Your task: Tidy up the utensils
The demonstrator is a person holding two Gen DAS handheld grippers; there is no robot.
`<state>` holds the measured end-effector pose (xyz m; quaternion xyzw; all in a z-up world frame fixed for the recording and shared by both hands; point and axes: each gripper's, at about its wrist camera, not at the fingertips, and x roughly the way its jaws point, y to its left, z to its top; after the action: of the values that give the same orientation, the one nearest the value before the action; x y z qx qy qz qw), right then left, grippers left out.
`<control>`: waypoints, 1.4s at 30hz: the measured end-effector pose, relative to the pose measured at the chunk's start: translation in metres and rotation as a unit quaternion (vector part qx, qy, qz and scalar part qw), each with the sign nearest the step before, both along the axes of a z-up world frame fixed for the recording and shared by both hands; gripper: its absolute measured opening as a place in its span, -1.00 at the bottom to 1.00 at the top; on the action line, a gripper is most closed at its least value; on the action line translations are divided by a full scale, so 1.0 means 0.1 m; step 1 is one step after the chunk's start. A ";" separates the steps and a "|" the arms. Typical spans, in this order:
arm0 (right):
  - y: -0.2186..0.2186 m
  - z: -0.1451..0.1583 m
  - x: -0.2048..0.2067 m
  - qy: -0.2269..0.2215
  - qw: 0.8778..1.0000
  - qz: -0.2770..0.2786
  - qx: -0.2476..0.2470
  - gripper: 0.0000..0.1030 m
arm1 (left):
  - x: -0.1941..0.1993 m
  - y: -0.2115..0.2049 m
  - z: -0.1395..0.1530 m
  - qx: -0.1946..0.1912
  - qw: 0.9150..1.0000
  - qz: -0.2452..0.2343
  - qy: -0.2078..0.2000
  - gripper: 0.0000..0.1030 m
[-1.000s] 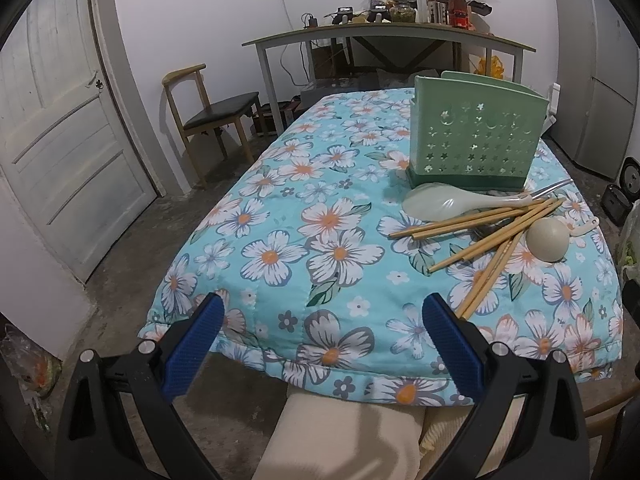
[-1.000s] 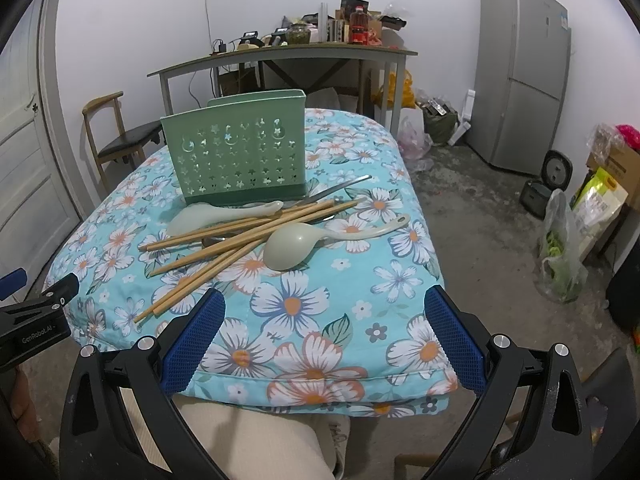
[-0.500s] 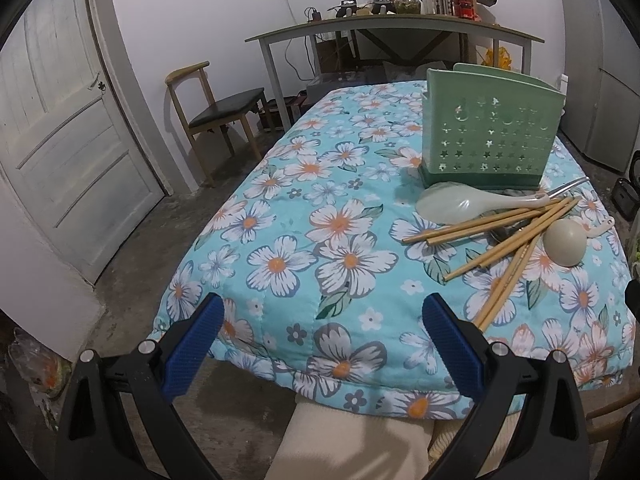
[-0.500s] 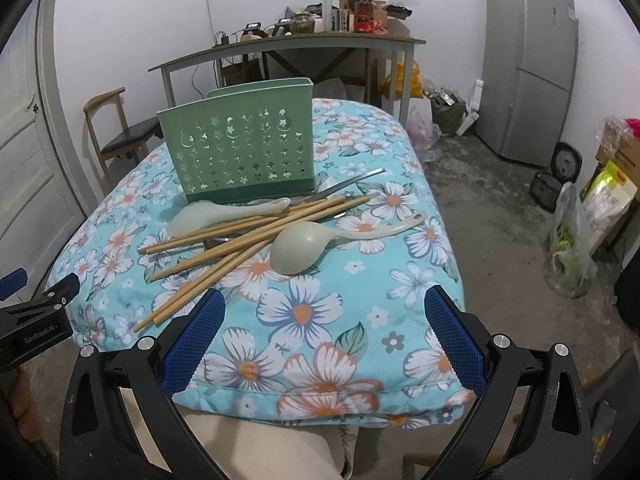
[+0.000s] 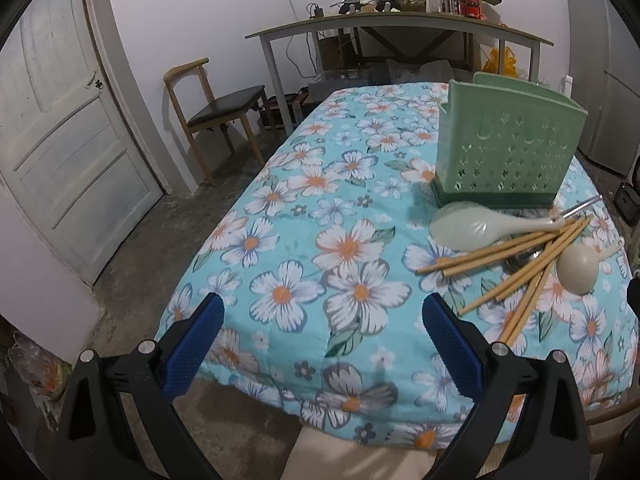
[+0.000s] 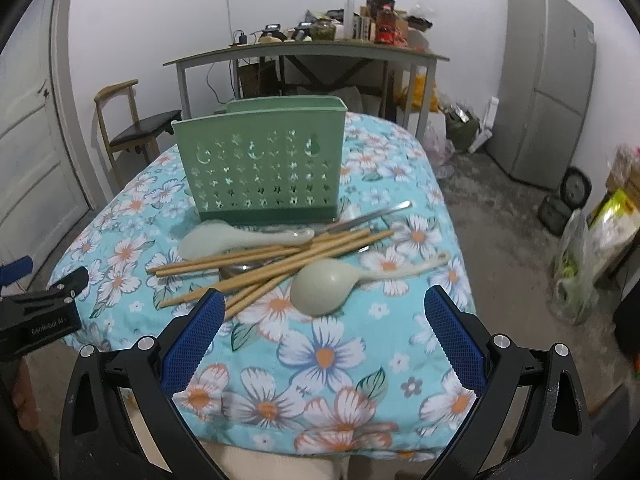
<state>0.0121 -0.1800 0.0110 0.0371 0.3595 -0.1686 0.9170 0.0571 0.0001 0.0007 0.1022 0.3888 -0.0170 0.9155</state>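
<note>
A green perforated utensil holder [image 6: 262, 166] [image 5: 506, 148] stands upright on the floral tablecloth [image 6: 328, 360]. In front of it lie a pale green rice paddle [image 6: 224, 238] [image 5: 476, 226], a bundle of bamboo chopsticks [image 6: 272, 264] [image 5: 516, 264], a beige ladle [image 6: 332, 286] [image 5: 578, 268] and a metal utensil handle [image 6: 376, 214]. My right gripper [image 6: 320, 322] is open just short of the ladle, over the cloth. My left gripper [image 5: 320, 334] is open near the table's front edge, left of the pile.
A wooden chair [image 5: 212, 112] and a white door [image 5: 60, 140] stand to the left. A cluttered grey desk [image 6: 304, 50] is behind the table, a fridge [image 6: 548, 84] at the right, bags [image 6: 592, 252] on the floor. My left gripper's body [image 6: 36, 312] shows at the right view's left edge.
Both grippers have moved forward and closer to the table; the utensil pile and holder loom larger. Both stay open. Nothing on the table has moved.
</note>
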 end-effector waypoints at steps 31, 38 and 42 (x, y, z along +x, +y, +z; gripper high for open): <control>-0.21 -0.18 0.36 -0.003 0.999 0.020 0.043 0.72 | 0.91 -0.12 -0.14 -0.211 0.959 -0.183 0.048 0.75; -0.39 -0.37 0.46 0.018 0.996 0.009 0.081 0.57 | 1.20 -0.07 -0.39 -0.298 0.927 -0.165 0.158 0.06; -0.46 -0.42 0.46 0.020 0.996 0.004 0.092 0.56 | 1.32 -0.04 -0.51 -0.354 0.898 -0.143 0.217 -0.13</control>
<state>0.0580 -0.2264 -0.0314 0.1165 0.3922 -0.1321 0.9028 0.1889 -0.0042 -0.0505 -0.1807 0.5275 -0.3059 0.7717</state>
